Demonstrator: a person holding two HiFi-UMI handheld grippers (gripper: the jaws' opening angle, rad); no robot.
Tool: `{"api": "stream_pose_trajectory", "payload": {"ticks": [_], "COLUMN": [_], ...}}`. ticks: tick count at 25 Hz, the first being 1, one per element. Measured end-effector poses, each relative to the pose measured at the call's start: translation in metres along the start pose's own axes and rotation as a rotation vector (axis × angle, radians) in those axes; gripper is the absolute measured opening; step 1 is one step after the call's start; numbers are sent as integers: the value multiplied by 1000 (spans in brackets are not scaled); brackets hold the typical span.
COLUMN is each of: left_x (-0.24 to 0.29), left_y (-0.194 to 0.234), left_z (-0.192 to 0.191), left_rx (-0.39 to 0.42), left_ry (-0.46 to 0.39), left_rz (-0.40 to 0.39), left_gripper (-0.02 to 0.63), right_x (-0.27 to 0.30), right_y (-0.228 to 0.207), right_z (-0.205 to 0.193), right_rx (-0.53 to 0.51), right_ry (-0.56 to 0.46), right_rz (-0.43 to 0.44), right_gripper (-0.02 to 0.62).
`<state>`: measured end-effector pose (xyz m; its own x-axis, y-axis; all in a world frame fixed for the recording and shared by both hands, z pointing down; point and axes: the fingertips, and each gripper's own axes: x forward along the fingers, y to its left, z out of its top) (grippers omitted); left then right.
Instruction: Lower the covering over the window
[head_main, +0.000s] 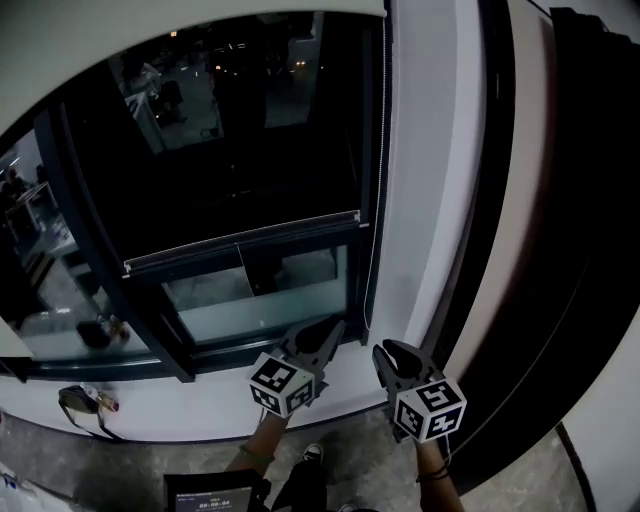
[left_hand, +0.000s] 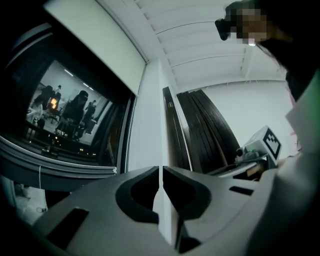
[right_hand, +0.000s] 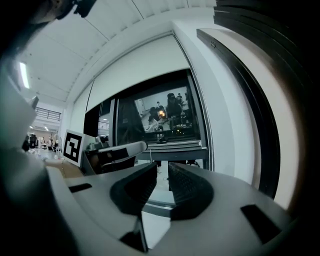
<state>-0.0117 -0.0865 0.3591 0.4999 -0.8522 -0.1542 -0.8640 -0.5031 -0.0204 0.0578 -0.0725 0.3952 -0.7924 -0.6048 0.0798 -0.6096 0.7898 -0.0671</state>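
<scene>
The white roller blind (head_main: 110, 35) hangs only partway down, its flat lower edge level across the top of the window (head_main: 240, 150) – the dark glass beneath lies bare – and its bead chain (head_main: 379, 140) drops straight along the window's right side.

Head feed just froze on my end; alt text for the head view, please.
The left claw, shut, and the right claw, open, both empty, point at the lower right corner of a dark window, close to the bead chain hanging down its right side.
</scene>
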Motion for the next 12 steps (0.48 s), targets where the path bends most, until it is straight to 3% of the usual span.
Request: {"api": "stream_pose_trajectory", "payload": {"ticks": [12], "left_x": [134], "left_y": [123], "left_z": [-7], "left_rx": [34], "left_ry": [-3], "left_rz": [-185], "left_gripper": [12], "right_x": [136], "right_y": [-89], "right_z": [12], "right_rx": [37], "right_ry": [-12], "right_rz": [-153], "right_gripper": [60]}}
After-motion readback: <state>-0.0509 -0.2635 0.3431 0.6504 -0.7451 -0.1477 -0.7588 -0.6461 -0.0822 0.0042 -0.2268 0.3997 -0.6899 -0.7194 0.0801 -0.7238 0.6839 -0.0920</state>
